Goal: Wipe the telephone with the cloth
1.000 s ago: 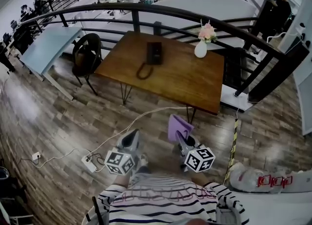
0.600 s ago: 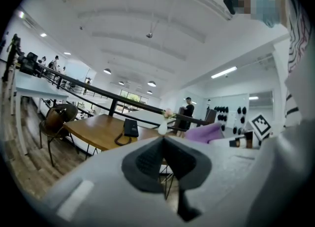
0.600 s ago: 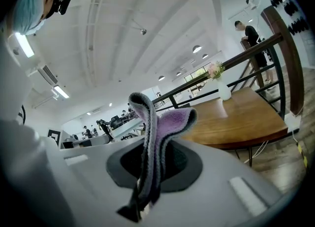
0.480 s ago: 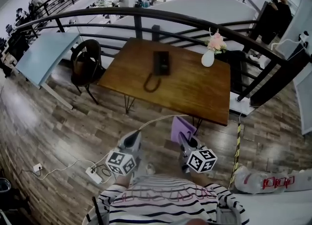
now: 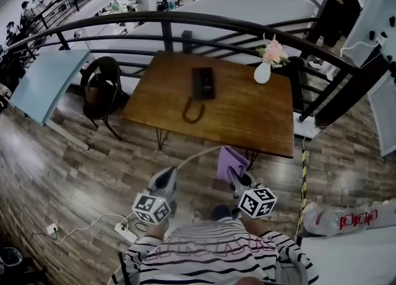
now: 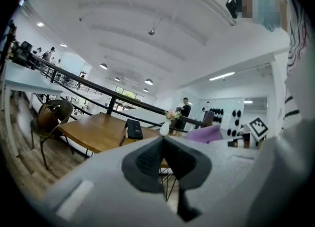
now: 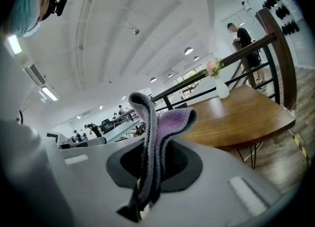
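carrying the left gripper [image 5: 166, 180] low at the body, jaws pressed together on nothing. keeping the right gripper [image 5: 236, 177] just beside it, clamped on the purple cloth [image 5: 231, 161] sticking up. stepping closer to the wooden table [image 5: 247, 123] than a second ago, still short of it. heading for the telephone [image 5: 203, 83] lying toward the table's far side, cord looping nearward, well apart from the cloth; likely no wiping before arriving.

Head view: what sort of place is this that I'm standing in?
Probably an open-plan office or shared workspace, perhaps on an upper level. A curved dark metal railing runs behind the brown wooden table, which holds a black desk telephone, and a pale blue desk stands nearby.
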`<state>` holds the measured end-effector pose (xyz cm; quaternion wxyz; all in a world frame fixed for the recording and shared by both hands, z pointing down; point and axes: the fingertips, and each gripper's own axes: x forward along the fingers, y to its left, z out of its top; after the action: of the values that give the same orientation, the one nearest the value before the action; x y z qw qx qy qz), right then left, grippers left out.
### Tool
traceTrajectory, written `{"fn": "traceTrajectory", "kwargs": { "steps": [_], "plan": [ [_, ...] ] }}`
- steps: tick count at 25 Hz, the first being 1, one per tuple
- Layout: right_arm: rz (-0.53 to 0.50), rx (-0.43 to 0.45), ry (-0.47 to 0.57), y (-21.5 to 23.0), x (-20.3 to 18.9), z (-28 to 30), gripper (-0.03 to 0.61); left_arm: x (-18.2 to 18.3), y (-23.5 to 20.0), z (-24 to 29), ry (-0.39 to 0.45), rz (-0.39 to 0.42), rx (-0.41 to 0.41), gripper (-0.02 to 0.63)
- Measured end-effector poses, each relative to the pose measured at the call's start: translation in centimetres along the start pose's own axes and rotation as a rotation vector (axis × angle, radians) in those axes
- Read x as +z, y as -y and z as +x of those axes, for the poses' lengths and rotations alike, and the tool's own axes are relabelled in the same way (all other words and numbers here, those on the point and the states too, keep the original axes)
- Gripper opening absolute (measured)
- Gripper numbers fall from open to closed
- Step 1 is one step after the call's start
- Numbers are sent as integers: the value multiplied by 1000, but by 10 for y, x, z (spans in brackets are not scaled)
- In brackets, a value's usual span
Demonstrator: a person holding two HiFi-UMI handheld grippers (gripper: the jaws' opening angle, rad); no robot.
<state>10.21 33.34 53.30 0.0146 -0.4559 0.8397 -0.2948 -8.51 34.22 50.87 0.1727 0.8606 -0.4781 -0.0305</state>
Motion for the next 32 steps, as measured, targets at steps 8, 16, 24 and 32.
{"fn": "traceTrajectory", "kwargs": {
  "steps": [8, 16, 24, 32],
  "plan": [
    [25, 2, -19, 35, 19, 37, 35, 0, -15, 43, -20, -21, 13, 2],
    [-9, 89, -62, 86, 65, 75, 35, 17, -8, 132, 13, -14, 42, 2],
    [-11, 161, -109, 139, 95, 97, 35, 18, 7, 193, 35, -14, 99, 2],
    [-3, 210, -144, 162, 108, 117, 35, 14, 1, 210, 35, -33, 180, 2]
  ]
}}
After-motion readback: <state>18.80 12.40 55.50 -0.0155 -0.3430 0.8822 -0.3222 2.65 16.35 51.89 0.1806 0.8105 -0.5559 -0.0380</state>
